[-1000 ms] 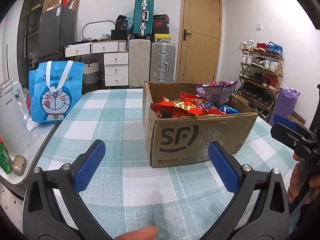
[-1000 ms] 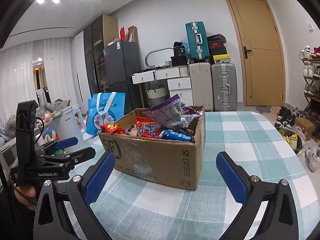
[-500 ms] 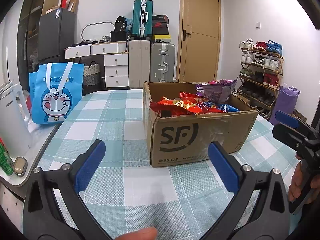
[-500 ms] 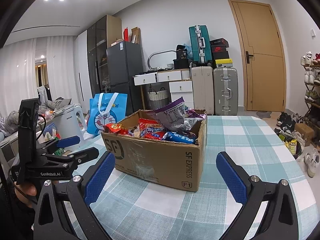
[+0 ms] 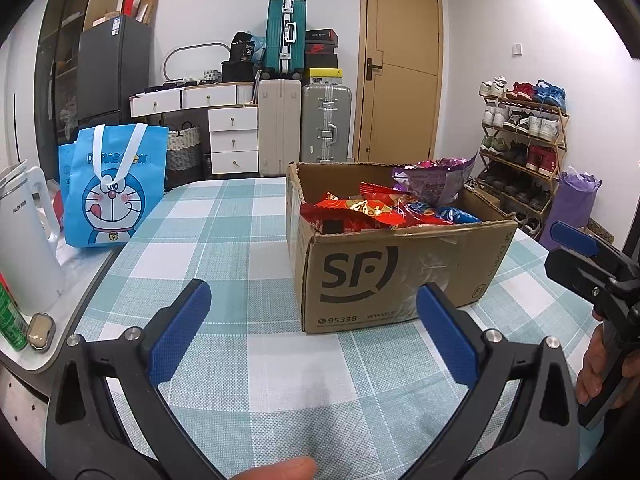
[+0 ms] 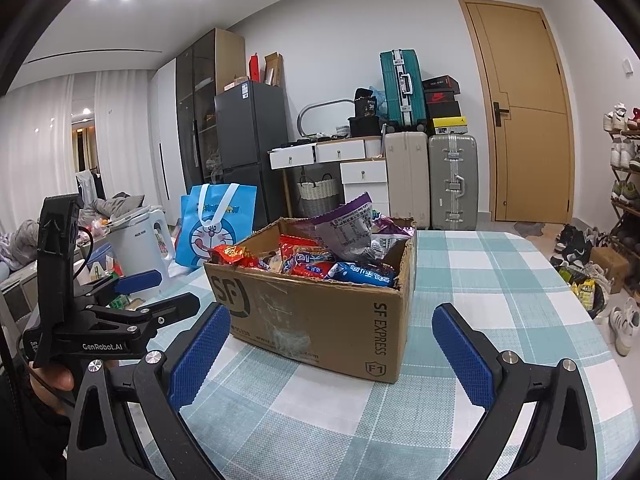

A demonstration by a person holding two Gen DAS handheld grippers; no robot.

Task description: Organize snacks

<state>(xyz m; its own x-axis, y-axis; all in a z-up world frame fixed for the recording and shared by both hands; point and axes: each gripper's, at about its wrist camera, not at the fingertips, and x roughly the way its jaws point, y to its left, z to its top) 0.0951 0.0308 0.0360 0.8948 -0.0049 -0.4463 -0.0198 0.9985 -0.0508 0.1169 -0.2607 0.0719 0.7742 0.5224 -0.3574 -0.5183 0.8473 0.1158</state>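
Both jaws spread wide, empty: left gripper [image 5: 312,332], right gripper [image 6: 332,352]; box [image 5: 400,276] at 12 o'clock; snack packets [image 6: 320,268] probably light, crinkly, slippery, best pinched at sealed edges.

Blue tote bag [image 5: 110,188], white kettle [image 5: 24,240], suitcases [image 5: 326,124].

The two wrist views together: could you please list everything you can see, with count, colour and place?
cardboard box: one, brown, on the table, open
snack packets: several, red, blue, purple, inside the box
table: one, teal-and-white check cloth
tote bag: one, blue, at table's left edge
kettle: one, white, left side surface
suitcases: three, teal, beige, silver, back wall
door: one, tan, shut
shoe rack: one, right wall
left gripper: blue pads, open, empty
right gripper: blue pads, open, empty
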